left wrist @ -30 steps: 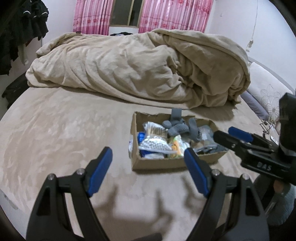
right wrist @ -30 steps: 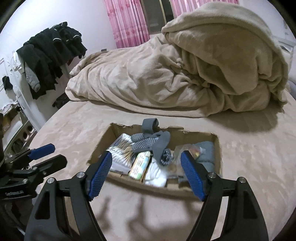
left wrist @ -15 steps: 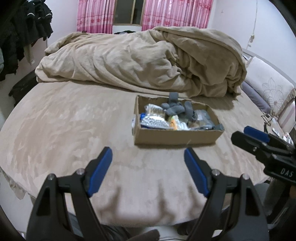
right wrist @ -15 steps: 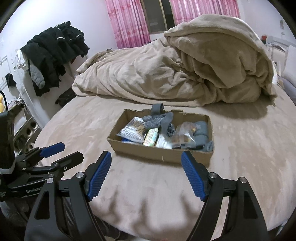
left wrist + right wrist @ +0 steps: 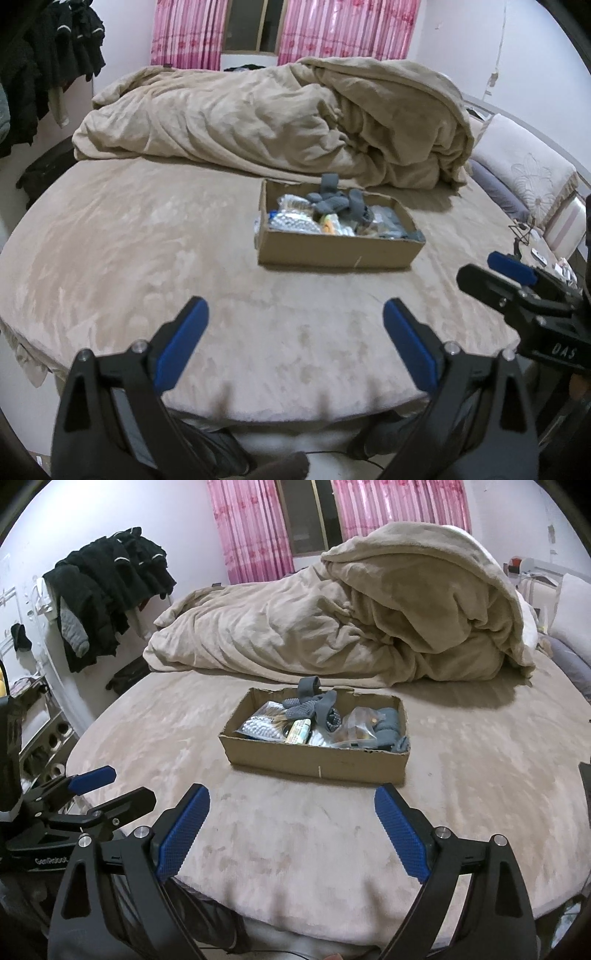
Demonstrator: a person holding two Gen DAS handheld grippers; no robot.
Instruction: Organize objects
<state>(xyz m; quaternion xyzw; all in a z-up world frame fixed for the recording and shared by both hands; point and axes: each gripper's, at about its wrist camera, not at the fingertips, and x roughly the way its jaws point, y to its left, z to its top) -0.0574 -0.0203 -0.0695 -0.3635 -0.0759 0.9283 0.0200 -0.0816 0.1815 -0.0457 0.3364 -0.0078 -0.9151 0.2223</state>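
A shallow cardboard box (image 5: 334, 251) (image 5: 317, 758) sits on the round beige bed. It holds grey socks (image 5: 334, 199) (image 5: 314, 703), plastic packets (image 5: 356, 725), a small yellow-green pack (image 5: 299, 731) and other small items. My left gripper (image 5: 295, 326) is open and empty, held off the bed's near edge, well short of the box. My right gripper (image 5: 291, 812) is open and empty, also back from the box. Each gripper shows at the side of the other's view.
A crumpled beige duvet (image 5: 280, 122) (image 5: 351, 616) lies behind the box. Dark clothes (image 5: 107, 583) hang on the left wall. Pink curtains (image 5: 280, 33) frame a window. A pale cushioned headboard (image 5: 524, 173) is at the right. The bed edge (image 5: 295, 410) is just ahead.
Both grippers have pulled back from over the box to beyond the bed's near edge. The box now looks smaller and farther away. Both stayed open.
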